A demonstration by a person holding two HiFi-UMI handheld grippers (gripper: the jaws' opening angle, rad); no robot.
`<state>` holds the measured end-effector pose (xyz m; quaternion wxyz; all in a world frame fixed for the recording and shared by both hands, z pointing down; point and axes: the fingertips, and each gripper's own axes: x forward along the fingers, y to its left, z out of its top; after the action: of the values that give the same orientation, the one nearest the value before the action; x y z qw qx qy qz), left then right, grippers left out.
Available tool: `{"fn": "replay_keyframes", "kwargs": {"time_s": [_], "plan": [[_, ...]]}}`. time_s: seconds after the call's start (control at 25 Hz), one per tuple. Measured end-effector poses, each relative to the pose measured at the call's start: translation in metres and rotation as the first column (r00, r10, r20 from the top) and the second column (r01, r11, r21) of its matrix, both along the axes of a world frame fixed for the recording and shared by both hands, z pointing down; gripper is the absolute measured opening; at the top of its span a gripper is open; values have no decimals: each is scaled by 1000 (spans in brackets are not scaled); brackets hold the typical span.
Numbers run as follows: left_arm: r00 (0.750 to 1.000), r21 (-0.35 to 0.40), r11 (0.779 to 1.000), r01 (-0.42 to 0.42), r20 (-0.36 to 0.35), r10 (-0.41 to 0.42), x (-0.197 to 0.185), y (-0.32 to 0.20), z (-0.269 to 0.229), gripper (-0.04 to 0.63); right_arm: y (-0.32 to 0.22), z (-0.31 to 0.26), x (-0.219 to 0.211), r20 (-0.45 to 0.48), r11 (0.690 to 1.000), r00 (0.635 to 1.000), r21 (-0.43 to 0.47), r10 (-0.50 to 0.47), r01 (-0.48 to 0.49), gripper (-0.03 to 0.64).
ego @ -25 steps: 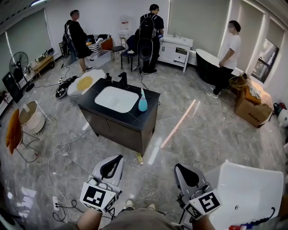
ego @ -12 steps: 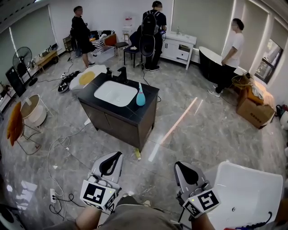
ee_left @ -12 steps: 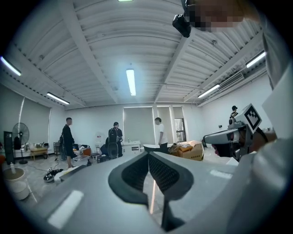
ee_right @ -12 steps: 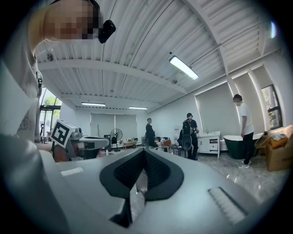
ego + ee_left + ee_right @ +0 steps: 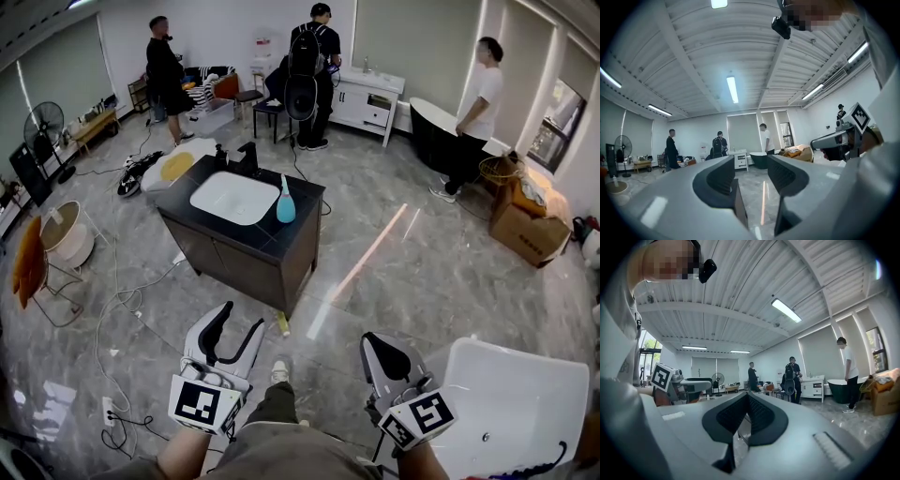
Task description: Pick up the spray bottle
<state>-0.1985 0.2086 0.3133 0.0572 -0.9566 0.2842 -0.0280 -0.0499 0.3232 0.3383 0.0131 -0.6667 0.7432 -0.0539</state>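
Left gripper (image 5: pixel 241 320) gapes empty (right gripper (image 5: pixel 375 345) pinched shut, empty); spray bottle (image 5: pixel 286 202) well ahead.

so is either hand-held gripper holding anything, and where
Nothing is held: left hand-held gripper open and empty, right hand-held gripper shut on nothing. The spray bottle stands on the vanity counter.

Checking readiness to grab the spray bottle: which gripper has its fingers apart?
The left gripper: its fingers stand apart with nothing between them, while the right gripper has its fingers pressed together.
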Motion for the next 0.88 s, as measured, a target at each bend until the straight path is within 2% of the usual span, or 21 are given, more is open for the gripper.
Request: {"fn": "replay_keyframes", "kwargs": {"time_s": [0.44, 0.88], "plan": [[1000, -22, 1000, -16, 8, 16, 31, -62, 14, 215, -60, 10, 25, -1, 1000, 1000, -16, 4, -4, 29], [998, -65, 997, -43, 33, 46, 90, -191, 27, 215, -187, 16, 75, 0, 997, 1000, -68, 21, -21, 29]]}}
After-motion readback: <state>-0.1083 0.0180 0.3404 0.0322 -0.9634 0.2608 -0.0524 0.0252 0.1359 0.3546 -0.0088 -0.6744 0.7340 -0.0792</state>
